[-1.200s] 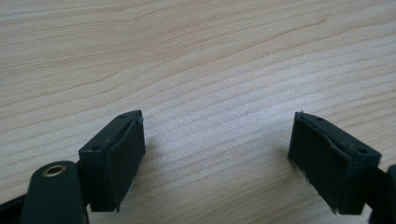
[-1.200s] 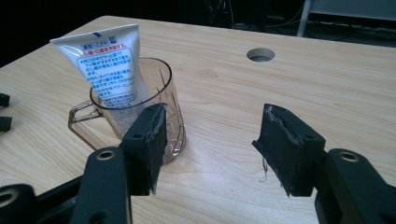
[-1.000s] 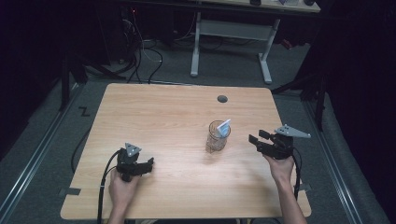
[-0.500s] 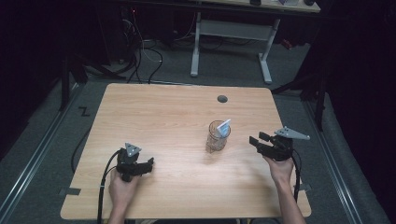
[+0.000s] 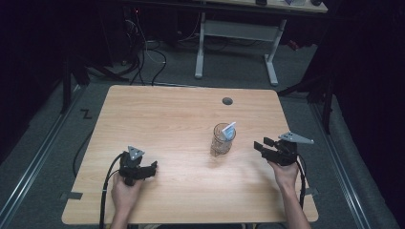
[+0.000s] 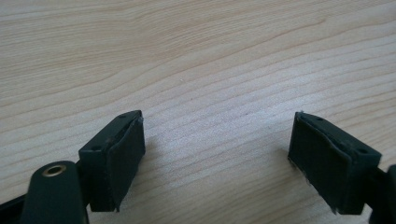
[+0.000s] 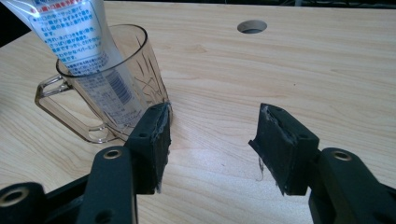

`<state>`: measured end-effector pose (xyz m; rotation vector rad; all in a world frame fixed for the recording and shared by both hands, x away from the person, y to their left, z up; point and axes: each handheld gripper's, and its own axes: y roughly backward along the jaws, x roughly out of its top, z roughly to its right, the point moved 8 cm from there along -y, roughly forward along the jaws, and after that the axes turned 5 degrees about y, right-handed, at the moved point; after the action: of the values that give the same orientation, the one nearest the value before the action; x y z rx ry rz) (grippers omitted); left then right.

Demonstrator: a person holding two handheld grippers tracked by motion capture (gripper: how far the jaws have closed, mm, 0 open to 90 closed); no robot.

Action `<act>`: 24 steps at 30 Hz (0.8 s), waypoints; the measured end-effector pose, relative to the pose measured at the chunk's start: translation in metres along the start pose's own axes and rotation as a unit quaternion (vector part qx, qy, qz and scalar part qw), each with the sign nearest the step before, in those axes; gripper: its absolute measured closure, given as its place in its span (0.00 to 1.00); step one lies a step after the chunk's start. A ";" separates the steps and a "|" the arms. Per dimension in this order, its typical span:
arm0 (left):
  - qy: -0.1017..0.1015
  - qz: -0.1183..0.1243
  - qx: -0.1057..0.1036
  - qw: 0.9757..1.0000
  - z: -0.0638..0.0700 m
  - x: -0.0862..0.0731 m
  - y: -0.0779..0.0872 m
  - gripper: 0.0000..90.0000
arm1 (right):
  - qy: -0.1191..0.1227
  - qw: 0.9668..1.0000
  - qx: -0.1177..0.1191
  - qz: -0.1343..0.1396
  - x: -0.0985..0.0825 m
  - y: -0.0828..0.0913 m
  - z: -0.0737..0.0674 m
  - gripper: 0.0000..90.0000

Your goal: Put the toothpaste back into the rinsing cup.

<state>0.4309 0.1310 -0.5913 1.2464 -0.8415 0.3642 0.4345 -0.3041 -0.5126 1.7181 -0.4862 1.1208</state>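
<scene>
A clear glass mug (image 5: 222,140) with a handle stands right of the table's middle, and a white tube (image 5: 229,131) with blue print leans inside it. My right gripper (image 5: 260,145) is to the mug's right, pointing at it and a short way off. In the right gripper view its jaws (image 7: 212,116) stand open; they have just been closing a little, with nothing between them. The mug (image 7: 140,79) and tube (image 7: 79,37) sit just beyond the left jaw. My left gripper (image 5: 152,168) rests near the front left, open (image 6: 219,126) over bare wood.
The wooden table (image 5: 157,119) has a round cable hole (image 5: 227,101) at the back, also seen past the right jaws as a hole (image 7: 252,26). Cables trail from both grippers toward the front edge. Dark floor and a desk frame (image 5: 234,33) lie beyond.
The right hand has shifted very slightly toward the front edge. The mug, the tube and the left gripper have stayed put.
</scene>
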 end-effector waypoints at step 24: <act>0.000 0.000 0.000 1.000 0.000 0.000 0.000 0.21 | -0.006 0.999 0.005 -0.034 -0.018 -0.023 -0.003 0.51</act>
<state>0.4309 0.1309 -0.5914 1.2465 -0.8414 0.3644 0.4415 -0.2943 -0.5394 1.7382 -0.4278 1.0656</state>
